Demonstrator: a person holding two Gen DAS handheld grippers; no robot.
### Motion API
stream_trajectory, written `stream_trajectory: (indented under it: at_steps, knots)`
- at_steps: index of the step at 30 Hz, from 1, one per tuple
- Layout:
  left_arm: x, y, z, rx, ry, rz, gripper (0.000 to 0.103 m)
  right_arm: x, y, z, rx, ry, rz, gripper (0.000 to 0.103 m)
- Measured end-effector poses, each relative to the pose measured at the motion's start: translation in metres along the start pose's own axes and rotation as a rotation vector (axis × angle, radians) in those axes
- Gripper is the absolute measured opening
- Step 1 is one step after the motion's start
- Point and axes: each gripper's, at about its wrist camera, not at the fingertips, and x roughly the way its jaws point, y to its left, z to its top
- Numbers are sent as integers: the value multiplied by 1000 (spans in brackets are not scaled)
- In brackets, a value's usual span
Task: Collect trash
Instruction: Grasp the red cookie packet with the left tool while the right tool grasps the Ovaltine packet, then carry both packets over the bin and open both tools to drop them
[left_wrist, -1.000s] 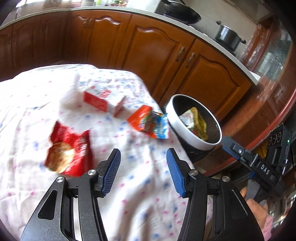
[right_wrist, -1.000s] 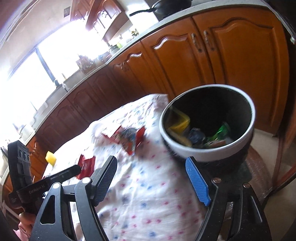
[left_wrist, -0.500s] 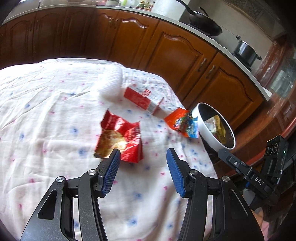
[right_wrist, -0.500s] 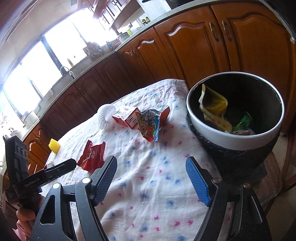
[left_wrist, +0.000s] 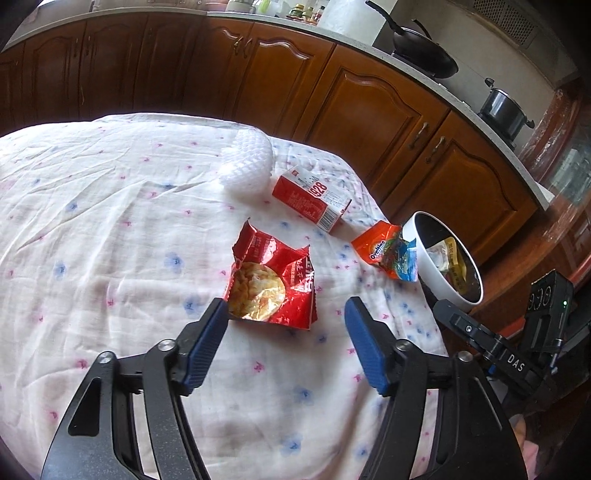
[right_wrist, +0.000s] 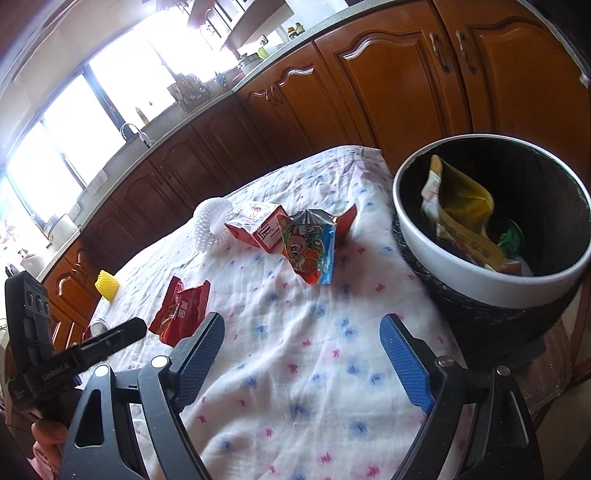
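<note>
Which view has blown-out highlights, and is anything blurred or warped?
Right wrist view: the bright kitchen window is blown out, washing the upper left. Left wrist view: evenly lit, the torn red snack wrapper sharp. Both: fisheye bends the wooden cabinets, dark corners.

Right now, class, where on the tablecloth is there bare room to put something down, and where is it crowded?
Free: the wide stretch of tablecloth left of the red snack wrapper, and the patch between the right gripper and the Ovaltine packet. Crowded: the far corner by the trash bin, with white foam net, red carton and packet.
</note>
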Motion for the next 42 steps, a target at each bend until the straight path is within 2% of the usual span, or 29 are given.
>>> stream_trajectory:
  at_steps: [1,5,14,16,17,18,19,20,21,25,27,28,30,31,42]
  knots:
    - [1,0,1,5,1,7,74,2,0,2,-2,1,0,88]
    - [11,1,4,19,19,26,79,14,2,12,-8,-1,-2,88]
    - [42,4,10,39,68,49,80,51,-2,37,-9,25,-16,86]
    - [45,5,11,37,63,55,80,57,-3,39,-8,30,-23,74]
    - [47,5,11,39,61,57,80,60,-4,39,-8,37,-28,59]
    - [49,5,12,41,61,56,80,62,-4,38,-11,43,-37,38]
    - [50,5,12,43,57,55,78,62,-4,38,-15,46,-44,29]
    - [51,5,13,45,55,52,68,62,-4,38,-19,44,-45,27]
    - [52,4,13,49,60,46,62,60,-3,36,-30,33,-49,25]
    - [53,3,12,68,57,25,45,47,-1,33,-45,2,-44,23]
    - [52,2,13,69,55,15,35,38,-3,32,-44,-10,-36,22]
    - [51,2,13,69,54,10,26,33,-4,31,-42,-17,-34,22]
    - [48,0,14,67,52,-5,19,24,-6,30,-37,-30,-31,22]
    - [47,-2,14,70,50,-9,12,19,-7,30,-34,-37,-28,22]
    - [26,-43,9,132,15,-63,10,-52,-25,16,-1,-125,-28,22]
